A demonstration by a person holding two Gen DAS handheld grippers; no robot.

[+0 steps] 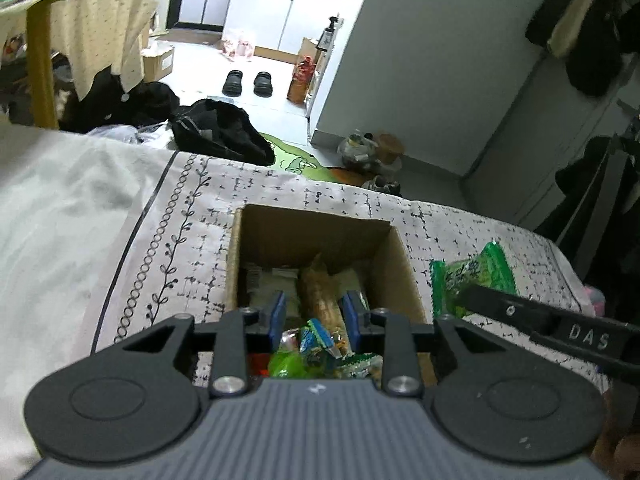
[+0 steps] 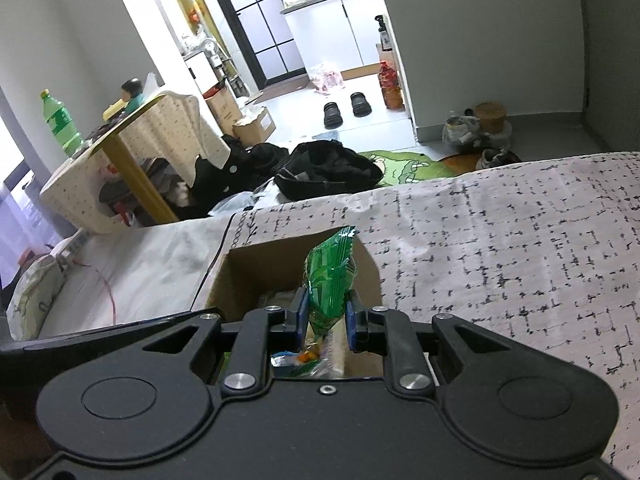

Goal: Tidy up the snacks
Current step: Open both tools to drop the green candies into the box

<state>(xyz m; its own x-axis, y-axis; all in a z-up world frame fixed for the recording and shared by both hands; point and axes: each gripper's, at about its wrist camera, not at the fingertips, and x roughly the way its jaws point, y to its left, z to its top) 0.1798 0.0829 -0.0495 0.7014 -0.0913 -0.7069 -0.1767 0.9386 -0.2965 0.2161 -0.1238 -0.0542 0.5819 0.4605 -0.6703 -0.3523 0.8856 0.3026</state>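
Observation:
An open cardboard box (image 1: 312, 236) stands on the patterned bedspread (image 1: 200, 240) and holds several snack packets. My left gripper (image 1: 314, 312) hangs over the box with its blue pads slightly apart. A tan snack packet (image 1: 320, 288) lies in the box between them, and neither pad visibly presses it. Colourful wrappers (image 1: 316, 340) lie nearer the camera. My right gripper (image 2: 324, 316) is shut on a green snack packet (image 2: 330, 276), held upright above the box (image 2: 260, 268). The left wrist view shows that green snack packet (image 1: 474, 276) just right of the box.
A white sheet (image 1: 60, 220) covers the bed on the left. Beyond the bed's edge lie a black bag (image 2: 328, 176), a green mat (image 2: 404, 168) and black shoes (image 2: 348, 108). A cloth-covered table (image 2: 132, 140) with a green bottle (image 2: 60, 124) stands at the left.

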